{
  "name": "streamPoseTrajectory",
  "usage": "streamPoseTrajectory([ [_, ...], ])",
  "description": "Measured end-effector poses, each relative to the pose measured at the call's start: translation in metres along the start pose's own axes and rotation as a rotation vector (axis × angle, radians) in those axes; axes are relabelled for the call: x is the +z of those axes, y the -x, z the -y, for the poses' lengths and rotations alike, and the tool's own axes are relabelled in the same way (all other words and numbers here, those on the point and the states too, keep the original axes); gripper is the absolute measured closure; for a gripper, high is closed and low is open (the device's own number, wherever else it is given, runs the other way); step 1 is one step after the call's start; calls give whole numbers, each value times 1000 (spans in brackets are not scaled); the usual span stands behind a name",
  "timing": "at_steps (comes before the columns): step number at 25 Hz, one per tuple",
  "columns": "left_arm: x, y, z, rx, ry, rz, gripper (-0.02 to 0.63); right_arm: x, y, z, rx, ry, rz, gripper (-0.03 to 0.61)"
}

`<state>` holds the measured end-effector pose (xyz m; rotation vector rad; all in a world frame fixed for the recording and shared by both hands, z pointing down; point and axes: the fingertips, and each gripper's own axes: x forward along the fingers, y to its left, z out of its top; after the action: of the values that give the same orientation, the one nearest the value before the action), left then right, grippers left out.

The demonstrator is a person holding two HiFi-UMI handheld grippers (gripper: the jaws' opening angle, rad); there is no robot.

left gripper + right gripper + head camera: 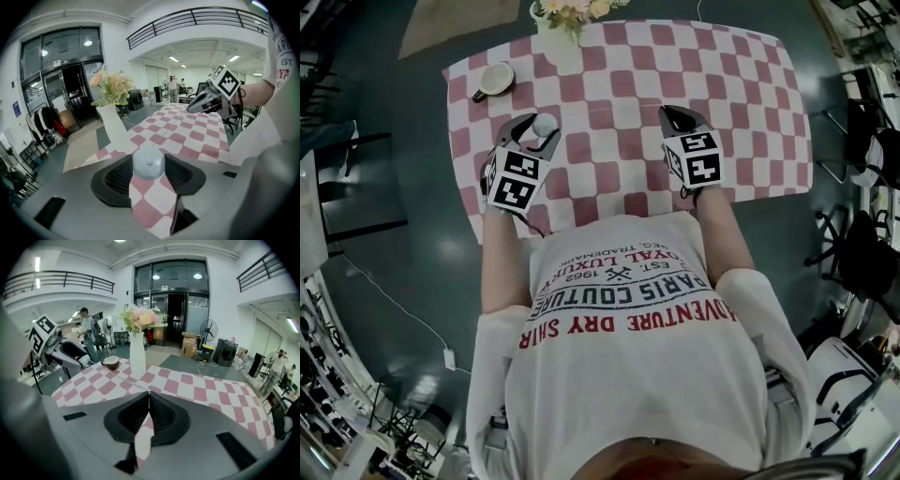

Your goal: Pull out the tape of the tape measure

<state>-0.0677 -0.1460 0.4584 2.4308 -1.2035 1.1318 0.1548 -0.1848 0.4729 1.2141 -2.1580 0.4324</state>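
A small round white tape measure sits between the jaws of my left gripper, which is shut on it over the left part of the checked table. No tape shows drawn out of it. My right gripper hovers over the table's near middle, apart from the tape measure, with its jaws shut and nothing between them. In the left gripper view the right gripper hangs above the cloth to the right.
The table carries a red-and-white checked cloth. A white vase of flowers stands at the far edge. A brown cup on a saucer sits at the far left corner. Chairs and racks ring the table.
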Motion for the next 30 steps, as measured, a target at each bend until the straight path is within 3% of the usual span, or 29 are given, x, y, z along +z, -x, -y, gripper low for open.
streamPoseTrajectory([
  [6, -2, 3, -9, 14, 27, 16, 383, 0, 0, 0, 11, -28, 9, 546],
  [11, -2, 2, 0, -55, 78, 58, 383, -3, 1, 9, -7, -47, 5, 546],
  [15, -19, 3, -13, 9, 75, -1, 383, -12, 4, 30, -79, -40, -24, 546],
  [18, -22, 10, -23, 19, 124, 26, 383, -11, 6, 34, -66, -60, -13, 546],
  [25, -20, 11, -22, 22, 116, 32, 383, -11, 4, 36, -70, -58, -13, 546],
  [30, -14, 12, -22, 35, 124, 62, 383, -17, 5, 51, -126, -66, -36, 546],
])
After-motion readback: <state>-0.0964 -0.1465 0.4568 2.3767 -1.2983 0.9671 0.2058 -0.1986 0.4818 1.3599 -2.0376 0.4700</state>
